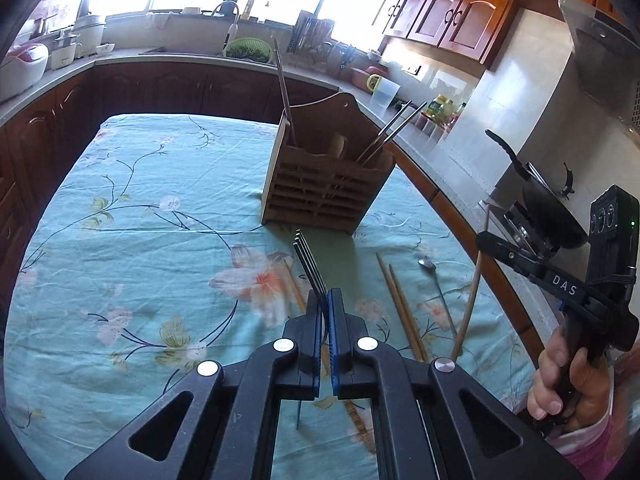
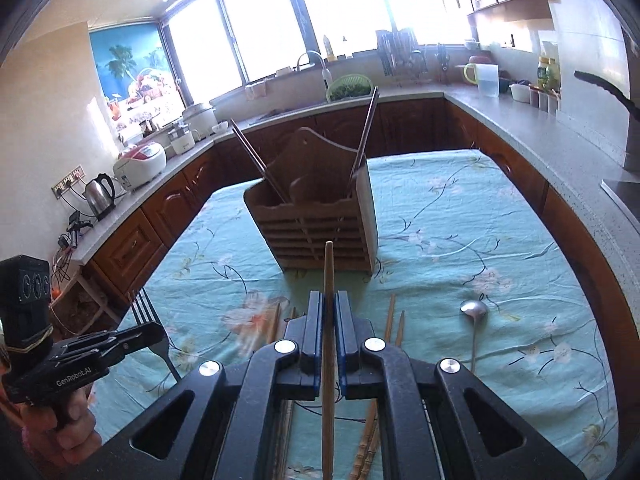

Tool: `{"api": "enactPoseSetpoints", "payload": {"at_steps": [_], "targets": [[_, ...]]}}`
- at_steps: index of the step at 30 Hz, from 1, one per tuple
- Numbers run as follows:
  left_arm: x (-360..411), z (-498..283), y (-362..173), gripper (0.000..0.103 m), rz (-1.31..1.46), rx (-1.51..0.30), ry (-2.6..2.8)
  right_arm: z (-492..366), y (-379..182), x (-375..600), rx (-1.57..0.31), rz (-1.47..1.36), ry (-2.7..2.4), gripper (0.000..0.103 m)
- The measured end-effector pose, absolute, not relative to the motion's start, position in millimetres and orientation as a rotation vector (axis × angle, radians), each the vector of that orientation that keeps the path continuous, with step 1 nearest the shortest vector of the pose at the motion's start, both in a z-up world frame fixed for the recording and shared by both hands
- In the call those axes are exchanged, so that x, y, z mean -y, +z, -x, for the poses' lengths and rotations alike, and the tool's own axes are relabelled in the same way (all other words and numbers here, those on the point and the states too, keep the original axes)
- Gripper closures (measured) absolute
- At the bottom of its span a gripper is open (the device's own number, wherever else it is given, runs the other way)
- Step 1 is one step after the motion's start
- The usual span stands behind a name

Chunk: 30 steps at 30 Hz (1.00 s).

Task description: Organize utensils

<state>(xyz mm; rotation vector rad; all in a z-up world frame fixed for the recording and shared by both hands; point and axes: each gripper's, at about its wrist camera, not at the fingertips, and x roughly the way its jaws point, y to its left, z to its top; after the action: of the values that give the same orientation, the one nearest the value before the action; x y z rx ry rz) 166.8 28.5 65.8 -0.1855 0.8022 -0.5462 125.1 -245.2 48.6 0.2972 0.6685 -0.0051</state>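
My left gripper [image 1: 325,294] is shut on a metal fork [image 1: 308,266], tines pointing ahead, lifted above the floral tablecloth [image 1: 140,208]. My right gripper [image 2: 329,296] is shut on a wooden chopstick [image 2: 329,264] that sticks out toward the wooden utensil holder [image 2: 320,236]. The holder [image 1: 324,188] stands mid-table with chopsticks and metal utensils leaning in its compartments. In the left wrist view the right gripper [image 1: 486,238] shows at the right with the chopstick [image 1: 472,296]. The left gripper [image 2: 154,330] and its fork [image 2: 142,308] appear at the lower left of the right wrist view.
Loose wooden chopsticks [image 1: 398,308] and a metal spoon [image 1: 428,265] lie on the cloth in front of the holder; the spoon [image 2: 474,310] lies right of my right gripper. Kitchen counters [image 2: 540,140] ring the table. A black pan [image 1: 548,208] sits on the stove at right.
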Motion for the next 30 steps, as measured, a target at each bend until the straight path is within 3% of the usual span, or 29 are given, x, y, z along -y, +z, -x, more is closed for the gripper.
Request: {"api": "enactPoseSetpoints", "payload": {"at_steps": [19,30], "targets": [[-39,-172,125,0.103,0.167,-0.604,-0.553,-135,103,257,-0.519,-0.284,-0.027,0.098],[-4,-201,83,0.103,0.067,-0.756,-0.623,-117,109,284,-0.483,-0.303,-0.091,0.098]]}}
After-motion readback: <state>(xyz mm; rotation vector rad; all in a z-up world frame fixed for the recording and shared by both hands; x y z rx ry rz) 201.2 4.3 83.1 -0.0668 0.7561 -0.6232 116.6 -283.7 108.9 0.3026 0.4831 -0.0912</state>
